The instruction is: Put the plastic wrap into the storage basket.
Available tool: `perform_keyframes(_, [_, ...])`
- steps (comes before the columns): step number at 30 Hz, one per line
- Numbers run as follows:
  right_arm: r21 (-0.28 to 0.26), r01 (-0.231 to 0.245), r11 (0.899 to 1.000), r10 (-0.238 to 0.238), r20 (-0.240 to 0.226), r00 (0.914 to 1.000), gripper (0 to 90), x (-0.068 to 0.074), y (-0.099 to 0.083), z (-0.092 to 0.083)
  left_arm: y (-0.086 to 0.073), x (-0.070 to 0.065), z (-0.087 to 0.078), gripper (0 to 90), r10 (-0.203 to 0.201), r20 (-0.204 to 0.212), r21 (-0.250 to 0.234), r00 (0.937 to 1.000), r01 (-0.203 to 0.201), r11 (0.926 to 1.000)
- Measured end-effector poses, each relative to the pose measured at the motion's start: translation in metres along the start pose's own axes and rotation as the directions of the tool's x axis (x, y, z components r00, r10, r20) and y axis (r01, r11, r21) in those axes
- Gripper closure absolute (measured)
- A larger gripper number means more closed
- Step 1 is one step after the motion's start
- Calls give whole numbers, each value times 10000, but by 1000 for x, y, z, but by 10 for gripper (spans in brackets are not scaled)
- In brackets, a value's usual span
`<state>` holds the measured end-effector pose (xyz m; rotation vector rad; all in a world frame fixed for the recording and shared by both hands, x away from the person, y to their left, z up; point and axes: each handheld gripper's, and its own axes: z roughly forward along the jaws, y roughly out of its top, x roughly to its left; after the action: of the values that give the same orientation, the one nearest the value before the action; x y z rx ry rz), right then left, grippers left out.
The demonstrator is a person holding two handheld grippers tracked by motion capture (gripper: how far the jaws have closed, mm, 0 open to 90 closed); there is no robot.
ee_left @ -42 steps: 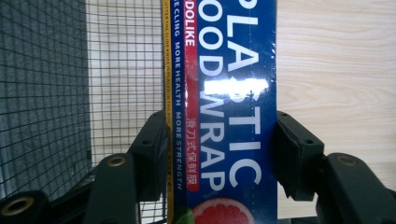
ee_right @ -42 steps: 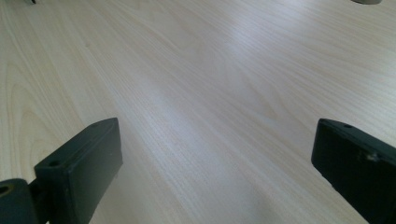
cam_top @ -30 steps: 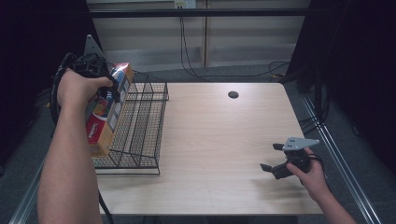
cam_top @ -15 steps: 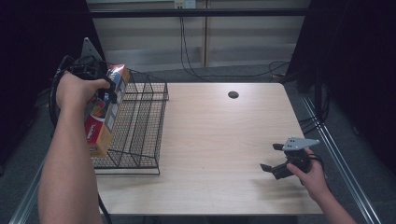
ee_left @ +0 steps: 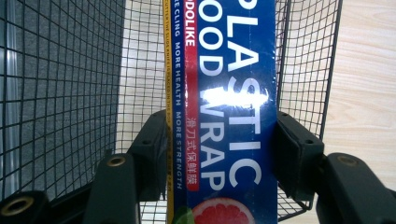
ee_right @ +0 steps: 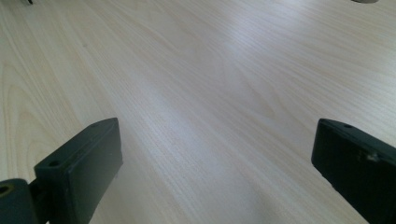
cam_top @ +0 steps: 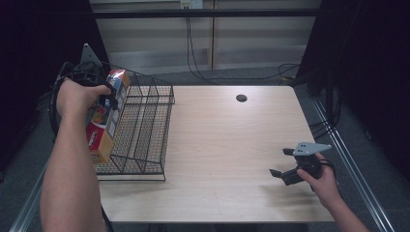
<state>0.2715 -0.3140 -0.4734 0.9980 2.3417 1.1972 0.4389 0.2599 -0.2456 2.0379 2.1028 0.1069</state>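
A long box of plastic wrap point(cam_top: 103, 126), blue and orange, stands tilted at the left side of a black wire basket point(cam_top: 145, 126). My left gripper point(cam_top: 110, 100) is shut on its upper part. In the left gripper view the jaws clamp both sides of the box point(ee_left: 224, 107), my left gripper point(ee_left: 219, 154) centred on it, with the wire basket point(ee_left: 70, 93) mesh behind. My right gripper point(cam_top: 281, 162) rests low over the table's front right, open with nothing between its jaws. In the right gripper view my right gripper point(ee_right: 215, 168) has bare wood between its jaws.
The light wooden table point(cam_top: 227, 140) has a round cable hole point(cam_top: 241, 98) near its far edge. The basket sits at the table's left edge. Cables hang behind the table, and dark curtains stand on both sides.
My left gripper has shifted slightly to the left with the box, which leans a little more. The right gripper has stayed in place.
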Motion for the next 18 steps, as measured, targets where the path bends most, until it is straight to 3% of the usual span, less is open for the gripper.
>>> perform_keyframes(5, [54,-18,10000,18,-69,10000,18,1,0,0,1,3,2,443,103,7,52,9999,-103,9999])
perform_keyframes(18, [105,3,9999,-1,-163,9999,18,1,0,1,3,7,14,442,-120,-28,282,9999,120,9995])
